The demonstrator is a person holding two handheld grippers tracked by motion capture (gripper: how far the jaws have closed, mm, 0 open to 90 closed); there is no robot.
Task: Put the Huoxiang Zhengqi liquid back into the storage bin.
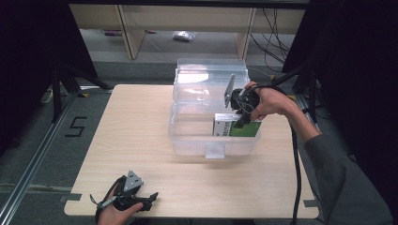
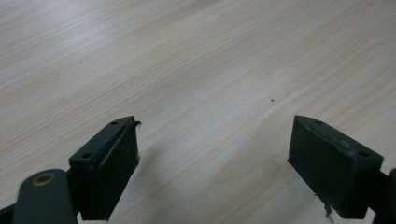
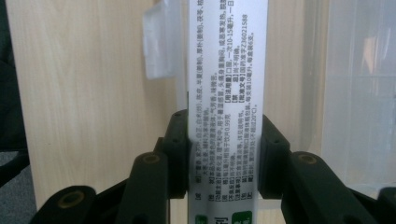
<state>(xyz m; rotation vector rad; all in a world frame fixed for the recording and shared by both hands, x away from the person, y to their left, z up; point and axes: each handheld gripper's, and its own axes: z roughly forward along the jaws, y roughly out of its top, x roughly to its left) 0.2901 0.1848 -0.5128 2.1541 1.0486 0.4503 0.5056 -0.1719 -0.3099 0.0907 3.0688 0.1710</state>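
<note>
Wooden table point(image 1: 141, 140): light grain, shown across the centre of the high view.

Clear plastic bin point(image 1: 187, 136): placed at the centre of the high view, lid point(image 1: 209, 75) folded back toward the upper part of the frame; a translucent latch tab point(image 1: 215, 150) is seen on its near wall.

Green-and-white box point(image 1: 237, 127): held on edge inside the bin, toward its right side (printed small text is visible on its narrow white face point(image 3: 224, 93) in the right gripper view).

Right gripper point(image 1: 242, 117): seen right of centre in the high view, carried by the right hand point(image 1: 270, 101) and pointed down into the bin. Jaws are clamped on the box, one pad pressed to each side.

Left gripper point(image 1: 149, 200): found at the lower left of the high view, just above the table's near edge, held by the left hand point(image 1: 115, 214). Jaws are spread wide, with bare tabletop point(image 2: 196, 70) between them.
</note>
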